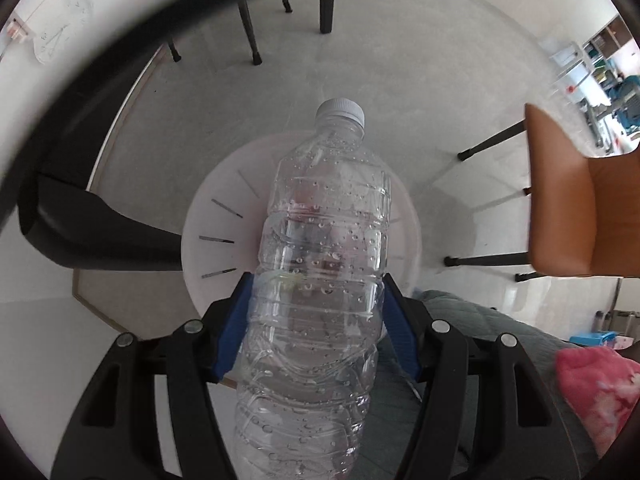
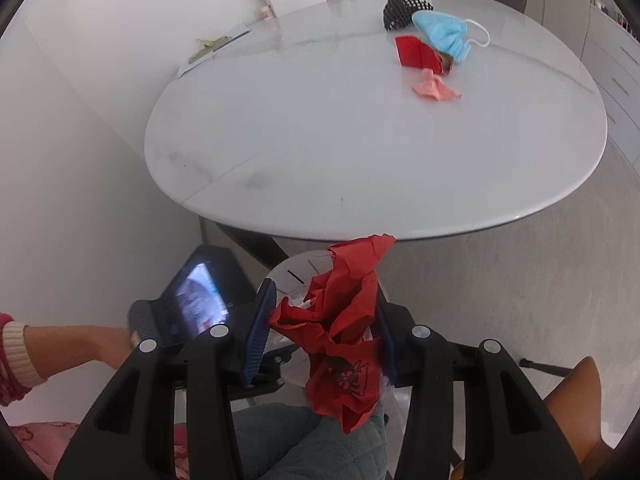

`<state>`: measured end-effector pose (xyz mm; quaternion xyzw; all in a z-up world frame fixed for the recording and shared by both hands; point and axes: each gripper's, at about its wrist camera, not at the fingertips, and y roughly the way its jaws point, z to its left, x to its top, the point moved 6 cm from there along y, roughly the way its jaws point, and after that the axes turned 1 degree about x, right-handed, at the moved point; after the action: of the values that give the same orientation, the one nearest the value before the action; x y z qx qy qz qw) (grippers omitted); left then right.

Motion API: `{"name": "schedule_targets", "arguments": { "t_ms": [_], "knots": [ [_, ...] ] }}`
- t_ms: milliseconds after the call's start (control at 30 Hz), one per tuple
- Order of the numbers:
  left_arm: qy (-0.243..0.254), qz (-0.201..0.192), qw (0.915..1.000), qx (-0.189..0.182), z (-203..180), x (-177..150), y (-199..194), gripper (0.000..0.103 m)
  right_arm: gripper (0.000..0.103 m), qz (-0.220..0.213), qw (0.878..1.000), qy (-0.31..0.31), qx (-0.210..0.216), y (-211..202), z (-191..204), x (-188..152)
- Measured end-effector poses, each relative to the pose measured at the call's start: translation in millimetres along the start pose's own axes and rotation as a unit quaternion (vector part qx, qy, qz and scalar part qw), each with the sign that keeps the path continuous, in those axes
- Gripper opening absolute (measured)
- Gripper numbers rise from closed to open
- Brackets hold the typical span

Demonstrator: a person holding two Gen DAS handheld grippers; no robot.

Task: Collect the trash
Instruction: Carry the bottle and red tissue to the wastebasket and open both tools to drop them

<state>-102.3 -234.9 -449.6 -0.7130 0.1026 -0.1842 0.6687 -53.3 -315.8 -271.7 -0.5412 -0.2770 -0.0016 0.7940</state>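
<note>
The left hand-held gripper pinches the bottle over the white bin, the right hand-held gripper pinches red paper; released off-centre, either may miss.

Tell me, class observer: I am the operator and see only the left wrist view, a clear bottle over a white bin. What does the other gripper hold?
Observer: The right gripper is shut on crumpled red paper.
Operator: Is any trash left on the table?
Observer: Yes, a blue face mask lies there, resting on a red box.
Operator: Anything else?
Observer: A pink scrap lies just in front of the box.
</note>
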Motion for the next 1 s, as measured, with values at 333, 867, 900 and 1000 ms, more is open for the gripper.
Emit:
{"name": "schedule_targets", "arguments": {
  "t_ms": [333, 867, 900, 1000],
  "knots": [
    [-0.041, -0.022, 0.9989, 0.003, 18, -4, -37, 0.079, 0.046, 0.005, 1.000, -0.004, 0.001, 4, 4, -1],
    [-0.152, -0.075, 0.9856, 0.009, 40, -33, -140, 0.085, 0.047, 0.049, 0.996, -0.054, 0.046, 58, 27, -24],
    [-0.155, -0.073, 0.9851, 0.010, 42, -36, -139, 0.085, 0.048, 0.059, 0.995, -0.062, 0.047, 69, 30, -27],
    [-0.165, -0.069, 0.9838, 0.013, 48, -42, -133, 0.085, 0.048, 0.071, 0.993, -0.072, 0.055, 91, 34, -32]
  ]
}}
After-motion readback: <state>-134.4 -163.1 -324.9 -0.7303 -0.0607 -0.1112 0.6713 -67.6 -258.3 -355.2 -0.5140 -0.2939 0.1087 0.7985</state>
